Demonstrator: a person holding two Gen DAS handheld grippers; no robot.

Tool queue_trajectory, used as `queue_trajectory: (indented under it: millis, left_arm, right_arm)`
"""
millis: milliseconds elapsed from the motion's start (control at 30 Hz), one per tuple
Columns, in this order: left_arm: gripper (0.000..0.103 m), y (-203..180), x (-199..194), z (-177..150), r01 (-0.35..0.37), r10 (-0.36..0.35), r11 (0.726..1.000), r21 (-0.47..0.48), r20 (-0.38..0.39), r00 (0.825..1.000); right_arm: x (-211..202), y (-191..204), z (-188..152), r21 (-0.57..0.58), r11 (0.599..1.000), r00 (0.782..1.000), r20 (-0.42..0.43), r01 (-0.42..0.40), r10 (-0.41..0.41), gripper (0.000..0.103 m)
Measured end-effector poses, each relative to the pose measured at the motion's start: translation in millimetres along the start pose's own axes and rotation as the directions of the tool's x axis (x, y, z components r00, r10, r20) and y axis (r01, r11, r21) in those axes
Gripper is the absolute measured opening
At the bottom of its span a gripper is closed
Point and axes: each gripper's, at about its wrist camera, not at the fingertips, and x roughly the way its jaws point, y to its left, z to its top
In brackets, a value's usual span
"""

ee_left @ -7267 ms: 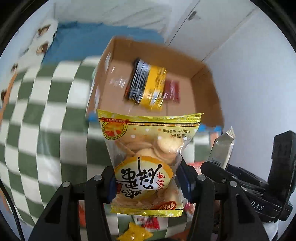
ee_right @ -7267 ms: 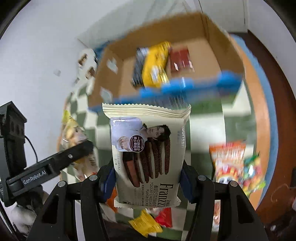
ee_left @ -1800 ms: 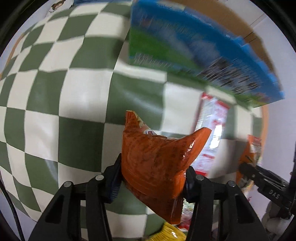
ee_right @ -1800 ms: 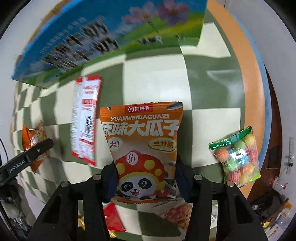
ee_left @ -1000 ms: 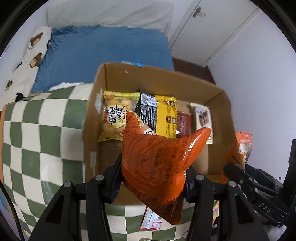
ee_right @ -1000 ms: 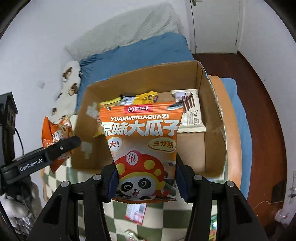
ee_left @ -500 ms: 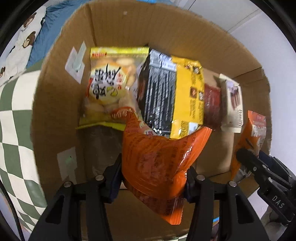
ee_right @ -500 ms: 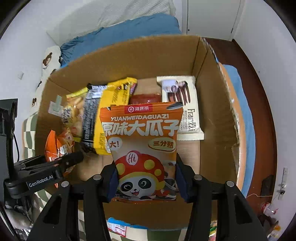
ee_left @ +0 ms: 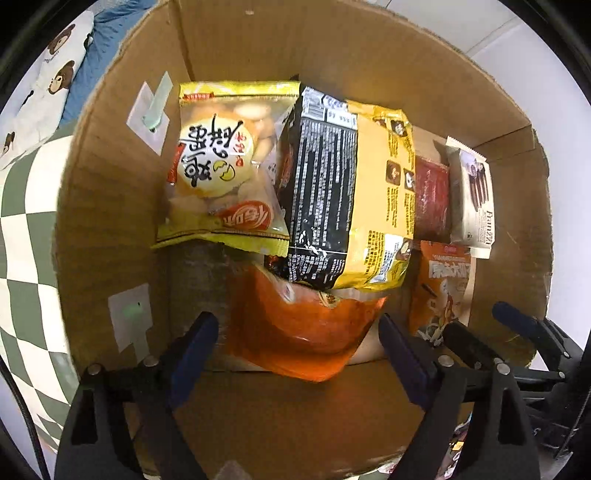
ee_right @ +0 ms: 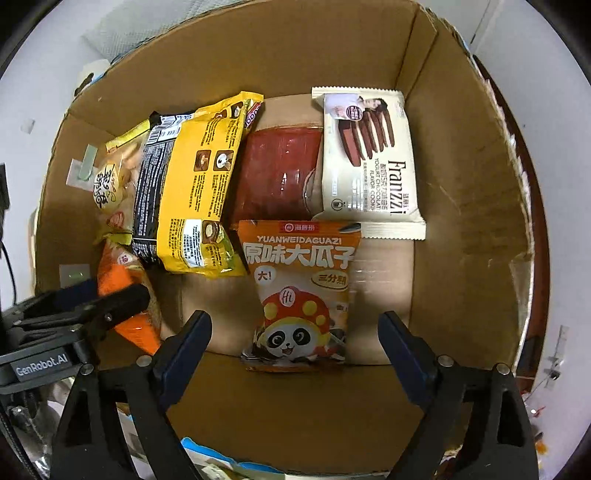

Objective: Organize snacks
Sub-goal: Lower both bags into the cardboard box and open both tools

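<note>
Between the opening left gripper (ee_left: 297, 345) jaws: crinkly orange snack bag (ee_left: 295, 332), untouched; right gripper (ee_right: 295, 341) likewise w/ orange panda-print seed packet (ee_right: 301, 291).

You're in a home bedroom: blue bedsheet (ee_left: 110, 11) and bear-print pillow (ee_left: 44, 77) past the cardboard box (ee_left: 332, 48), green-and-white checkered cloth (ee_left: 26, 229) under it, white walls (ee_right: 48, 48), a white closet door (ee_left: 491, 22), reddish wood floor (ee_right: 532, 332) at the right edge.
</note>
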Motion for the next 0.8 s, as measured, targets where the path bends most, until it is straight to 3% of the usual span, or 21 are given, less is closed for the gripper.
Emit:
queue_trajectory:
  millis: [367, 633, 800]
  left_arm:
    - [0.089, -22.0, -48.5, -7.0, -0.055, 0.048, 0.997, 0.051, 0.131, 0.99]
    - [0.089, -20.1, -83.7, -30.3, -0.11, 0.089, 0.992, 0.061, 0.279, 0.956]
    - [0.089, -22.9, -108.4, -55.5, -0.134, 0.103, 0.989, 0.058, 0.377, 0.921]
  right_arm:
    - [-32.0, 2.6, -8.1, -0.026, 0.999, 0.995, 0.09, 0.045, -0.042, 0.094]
    - [-73.9, 4.2, -29.8, -0.014, 0.999, 0.977, 0.21, 0.052, -0.048, 0.094]
    - [-101.6, 8.0, -51.5, -0.024, 0.997, 0.95, 0.305, 0.069, -0.059, 0.094]
